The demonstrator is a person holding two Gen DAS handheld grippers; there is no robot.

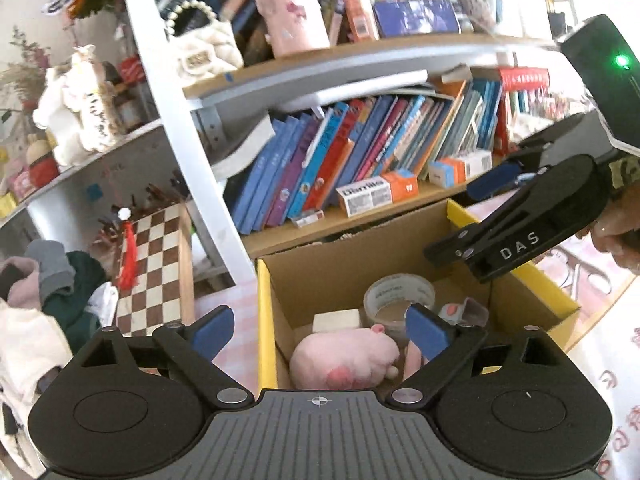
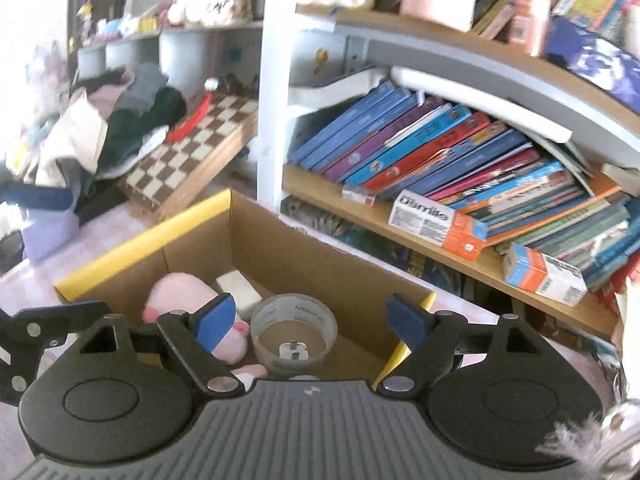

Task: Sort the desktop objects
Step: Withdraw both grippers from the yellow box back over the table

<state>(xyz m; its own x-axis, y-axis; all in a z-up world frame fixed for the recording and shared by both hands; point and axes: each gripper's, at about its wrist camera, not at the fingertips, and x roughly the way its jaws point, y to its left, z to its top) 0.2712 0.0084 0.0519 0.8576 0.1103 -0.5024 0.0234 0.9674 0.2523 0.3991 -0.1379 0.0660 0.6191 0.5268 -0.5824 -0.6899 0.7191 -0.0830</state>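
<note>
Desk surface (image 2: 132, 216), pink checked covering. Open cardboard box (image 2: 280, 248) with yellow-edged flaps stands on it, against the bookshelf. A chessboard (image 2: 192, 156) leans at the far left, beside heaped clothing (image 2: 120, 120).

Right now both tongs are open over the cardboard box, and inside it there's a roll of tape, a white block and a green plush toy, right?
Nearly. The plush toy is pink, not green, as the left wrist view shows. The rest holds: both the left tongs and right tongs are open over the cardboard box, which also holds the roll of tape and white block.
</note>
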